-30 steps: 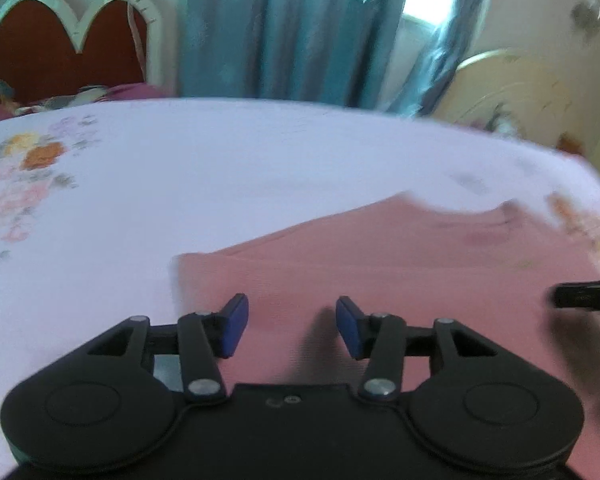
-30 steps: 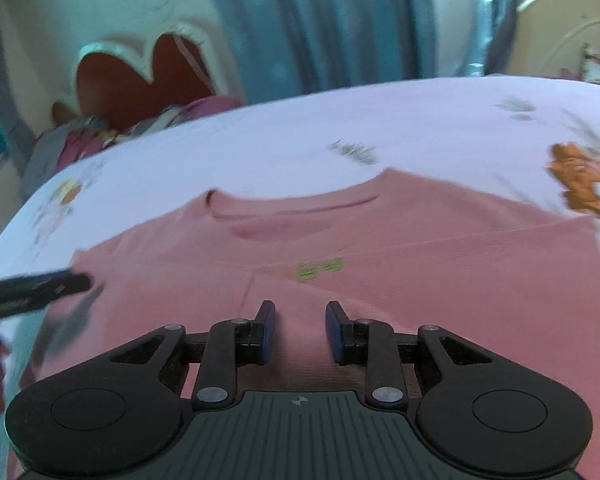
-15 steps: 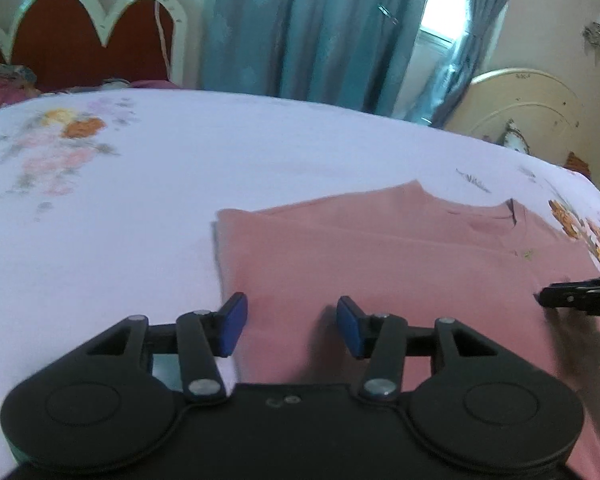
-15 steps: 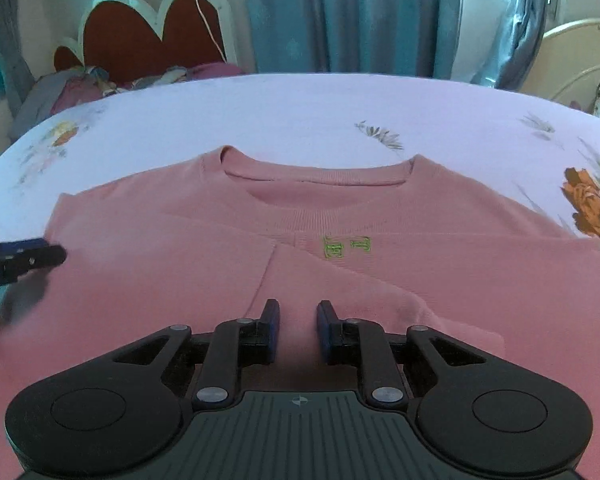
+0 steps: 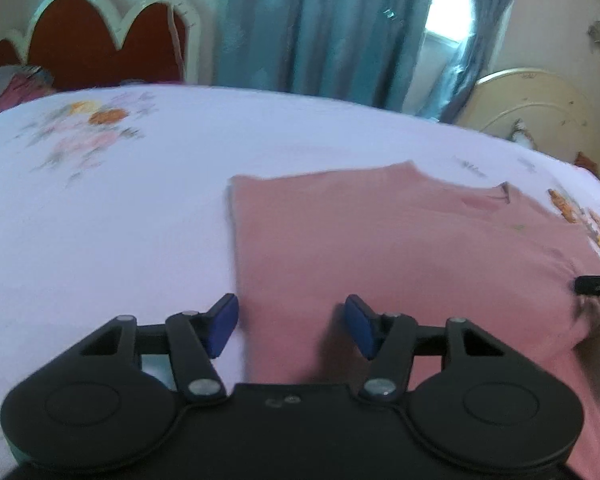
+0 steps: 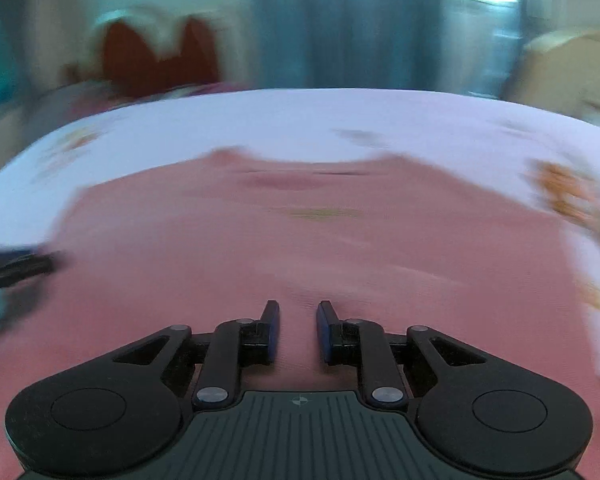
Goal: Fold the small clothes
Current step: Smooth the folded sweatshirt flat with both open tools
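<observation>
On bedsheet (image 6: 284,120), pink shirt (image 6: 300,248) collar-away

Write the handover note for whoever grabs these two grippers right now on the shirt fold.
Left gripper: open wide, empty, low over the near left edge of the pink shirt.
Right gripper: open with a narrow gap, nothing between the fingers, over the shirt's near middle.
Shirt: flat on the white floral bedsheet, collar at the far side, both sides apparently folded inward; the right view is blurred, so the seams are unclear.
Done: side folds, as far as visible.
Left: probably grip the near hem and fold it up toward the collar, then smooth.
</observation>
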Demonstrator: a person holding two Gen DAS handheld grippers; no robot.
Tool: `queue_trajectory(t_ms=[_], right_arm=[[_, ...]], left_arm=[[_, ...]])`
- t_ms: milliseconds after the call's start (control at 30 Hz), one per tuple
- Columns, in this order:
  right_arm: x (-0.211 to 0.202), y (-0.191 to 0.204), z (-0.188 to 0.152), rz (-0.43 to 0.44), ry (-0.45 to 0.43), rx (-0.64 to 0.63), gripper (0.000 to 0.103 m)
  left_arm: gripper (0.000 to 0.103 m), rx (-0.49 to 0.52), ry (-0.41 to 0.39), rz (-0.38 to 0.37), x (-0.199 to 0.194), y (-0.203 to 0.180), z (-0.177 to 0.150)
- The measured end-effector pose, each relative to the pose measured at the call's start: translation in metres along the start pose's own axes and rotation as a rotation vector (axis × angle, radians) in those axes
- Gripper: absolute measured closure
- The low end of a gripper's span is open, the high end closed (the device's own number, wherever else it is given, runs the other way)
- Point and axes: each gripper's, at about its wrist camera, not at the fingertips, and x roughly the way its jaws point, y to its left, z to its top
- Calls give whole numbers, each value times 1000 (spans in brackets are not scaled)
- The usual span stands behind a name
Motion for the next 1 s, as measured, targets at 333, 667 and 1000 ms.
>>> queue_trajectory(t_ms=[333,667,1000], right_arm=[[-16,36,-20,120,21,-54,84],[-32,-7,-23,2,15,30,84],[-30,-12,-32,-9,49,-13,84]], left_arm=[[41,164,11,-63,-3,-62,-20],[40,119,9,-41,-12,-38,-22],[38,178,22,48,-18,-54,-26]])
